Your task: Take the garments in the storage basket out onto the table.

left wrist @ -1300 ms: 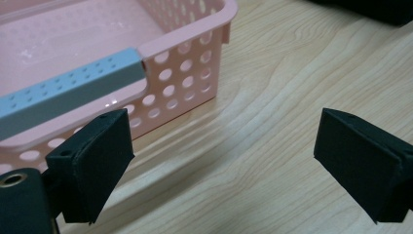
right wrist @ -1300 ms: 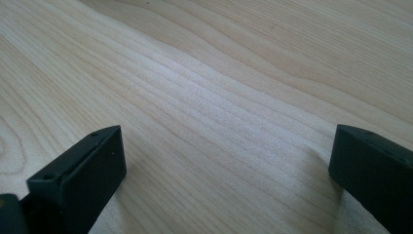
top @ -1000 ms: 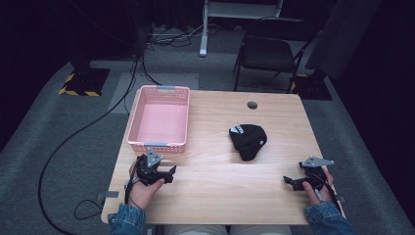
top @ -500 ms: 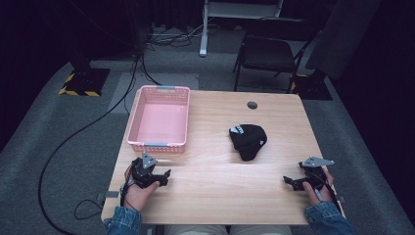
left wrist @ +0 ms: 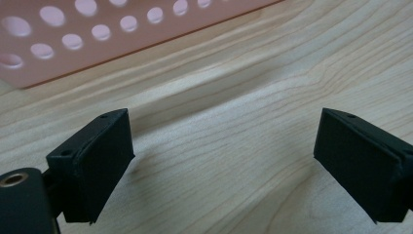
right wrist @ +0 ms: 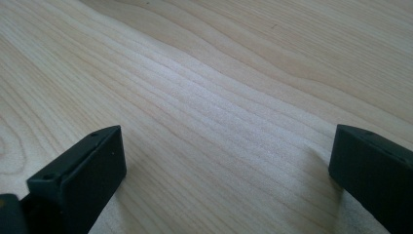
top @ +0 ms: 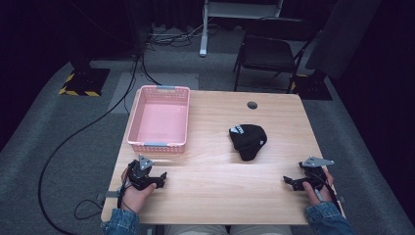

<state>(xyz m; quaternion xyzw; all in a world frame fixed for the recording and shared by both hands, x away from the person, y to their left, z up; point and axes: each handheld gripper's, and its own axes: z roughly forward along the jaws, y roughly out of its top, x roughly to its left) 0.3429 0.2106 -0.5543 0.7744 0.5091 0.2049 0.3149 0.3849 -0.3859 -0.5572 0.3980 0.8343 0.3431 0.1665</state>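
Two grippers rest low on the table, left gripper and right gripper both spread wide and empty; black beanie mid-table, right of pink basket; soft knit could bunch or slip from a shallow pinch.

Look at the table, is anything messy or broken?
Nothing stands out. The pink basket sits upright and empty, the black hat lies crumpled on the wooden table, and the left gripper and right gripper are open with nothing between them.
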